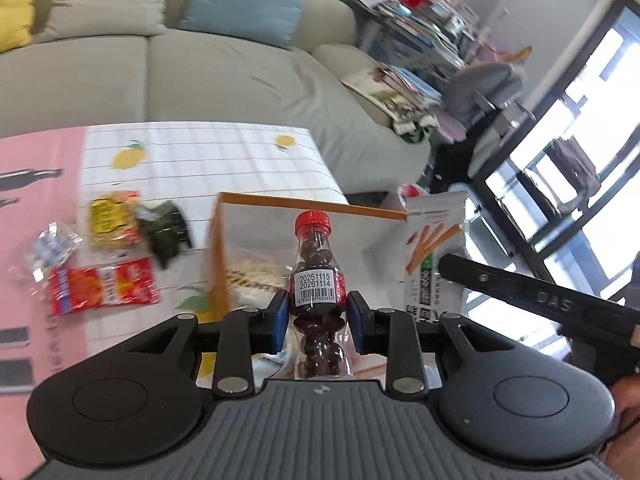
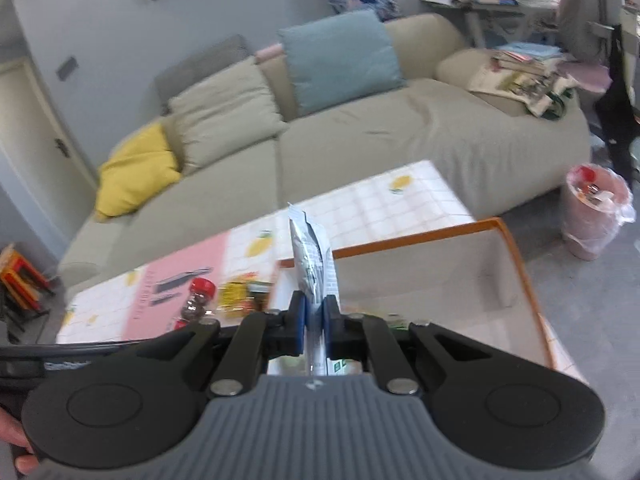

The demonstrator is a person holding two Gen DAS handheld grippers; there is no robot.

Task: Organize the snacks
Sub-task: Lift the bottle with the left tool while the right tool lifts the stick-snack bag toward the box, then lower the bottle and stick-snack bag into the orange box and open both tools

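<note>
The left gripper (image 1: pixel 318 316) clamps the candy bottle (image 1: pixel 316 280); the right gripper (image 2: pixel 315 326) pinches the stick-snack pouch (image 2: pixel 314 264). Both are held above the orange-rimmed box (image 2: pixel 520 260), which holds at least one packet. Several packets (image 1: pixel 104 286) remain on the table (image 1: pixel 208 160), far left.

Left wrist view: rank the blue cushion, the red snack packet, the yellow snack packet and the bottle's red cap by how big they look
1. blue cushion
2. red snack packet
3. yellow snack packet, close to the red one, so that pair is unsure
4. red cap, smallest, though nearest the camera
</note>
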